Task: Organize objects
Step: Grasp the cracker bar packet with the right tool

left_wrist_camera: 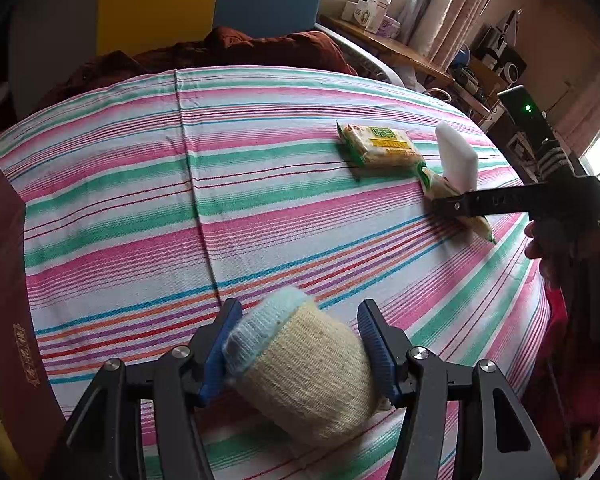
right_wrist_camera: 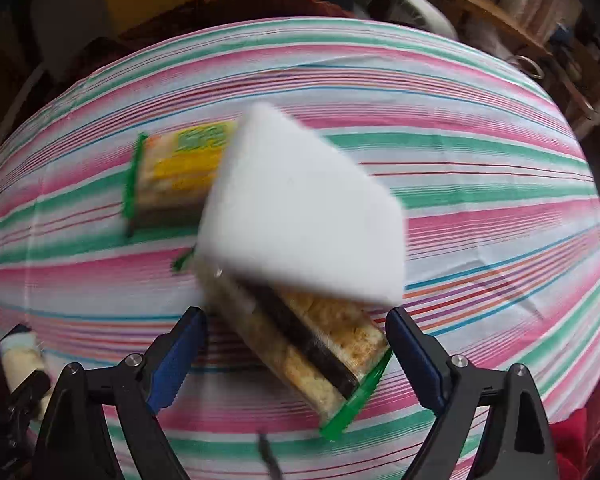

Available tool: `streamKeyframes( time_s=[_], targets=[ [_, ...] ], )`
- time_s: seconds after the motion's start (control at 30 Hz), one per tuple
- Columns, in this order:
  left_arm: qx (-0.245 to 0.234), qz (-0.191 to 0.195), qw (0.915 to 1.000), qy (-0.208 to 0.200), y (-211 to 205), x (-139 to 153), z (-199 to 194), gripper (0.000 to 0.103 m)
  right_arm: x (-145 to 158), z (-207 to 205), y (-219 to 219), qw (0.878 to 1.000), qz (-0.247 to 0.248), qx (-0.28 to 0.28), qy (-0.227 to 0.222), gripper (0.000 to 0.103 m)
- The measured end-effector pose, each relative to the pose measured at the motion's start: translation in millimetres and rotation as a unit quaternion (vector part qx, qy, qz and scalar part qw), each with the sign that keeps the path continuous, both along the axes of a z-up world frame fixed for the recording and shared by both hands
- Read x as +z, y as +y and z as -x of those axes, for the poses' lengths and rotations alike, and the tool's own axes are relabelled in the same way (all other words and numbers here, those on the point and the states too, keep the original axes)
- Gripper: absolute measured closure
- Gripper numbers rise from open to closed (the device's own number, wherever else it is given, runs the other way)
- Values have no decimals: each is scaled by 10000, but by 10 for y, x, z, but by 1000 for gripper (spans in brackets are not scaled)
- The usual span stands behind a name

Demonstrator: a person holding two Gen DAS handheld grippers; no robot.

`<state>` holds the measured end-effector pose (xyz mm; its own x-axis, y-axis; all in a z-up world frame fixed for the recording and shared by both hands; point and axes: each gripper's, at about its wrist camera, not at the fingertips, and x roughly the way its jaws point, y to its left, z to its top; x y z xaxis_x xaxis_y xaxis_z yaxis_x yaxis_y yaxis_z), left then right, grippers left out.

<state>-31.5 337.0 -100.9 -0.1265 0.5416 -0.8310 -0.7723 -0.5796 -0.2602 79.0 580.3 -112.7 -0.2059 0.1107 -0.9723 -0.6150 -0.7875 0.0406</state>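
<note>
Striped cloth (left_wrist_camera: 140, 184) in pink, green and white covers the surface in the left wrist view. Behind it are a dark red blanket, a wooden shelf with boxes, and curtains. A dark red box (left_wrist_camera: 8, 280) sits at the left edge.

Down low, the left gripper (left_wrist_camera: 300, 344) is clamped on a rolled sock (left_wrist_camera: 312, 376). The sock is cream with a light blue end. Both blue pads (left_wrist_camera: 374, 348) press on its sides. The sock sticks out past the pads and tilts toward the cloth.

Far to the right, a packet of crackers (left_wrist_camera: 380, 144) lies flat on the cloth. It has green edges and a yellow label. Just beside it, the right gripper (left_wrist_camera: 460, 200) reaches in from the right, held by a hand (left_wrist_camera: 560, 248). A white sponge (left_wrist_camera: 458, 156) stands tilted by its finger, on top of a second cracker packet (left_wrist_camera: 476, 220).

In the right wrist view, the same striped cloth (right_wrist_camera: 500, 200) fills the picture, and things look blurry. The right gripper (right_wrist_camera: 296, 344) has its jaws spread wide apart, and its blue pads (right_wrist_camera: 176, 356) touch nothing. Between them lies the second cracker packet (right_wrist_camera: 312, 348), with its see-through side and a dark strip up. The white sponge (right_wrist_camera: 304, 208) leans on the far end of that packet. It also hides part of the first packet (right_wrist_camera: 180, 168). At the far left edge, the sock (right_wrist_camera: 20, 356) shows a little.
</note>
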Motion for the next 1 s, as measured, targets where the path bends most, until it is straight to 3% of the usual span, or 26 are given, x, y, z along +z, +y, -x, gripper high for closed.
streamKeyframes(
  time_s=[0.07,0.17,0.27,0.37,0.57,0.77,0.83,0.93,1.0],
  targets=[
    [9,-10,10000,39,-12,3,-18,42,2,33,-199,9981,424,413,149,18],
    [32,-9,10000,42,-16,4,-33,42,34,128,-498,9954,369,886,44,18],
    [26,13,10000,35,-56,9,-59,42,90,165,-656,9937,416,1021,202,17],
    [33,-13,10000,9,-111,8,-69,42,98,125,-635,9977,145,633,174,17],
    [94,-35,9999,83,-118,-12,-105,40,34,-37,-302,9967,240,-671,398,17],
    [132,-123,9995,244,-116,-37,-142,39,-34,-21,-300,9976,-201,-650,139,17],
    [183,-143,9991,343,-116,-45,-167,38,-20,-30,-329,9980,-274,-548,157,26],
    [208,-137,9984,514,-95,-54,-219,37,40,-73,-375,9983,-368,-374,269,56],
    [188,-158,9977,632,-79,-58,-246,37,64,-102,-438,9988,-310,-175,329,57]
  ],
)
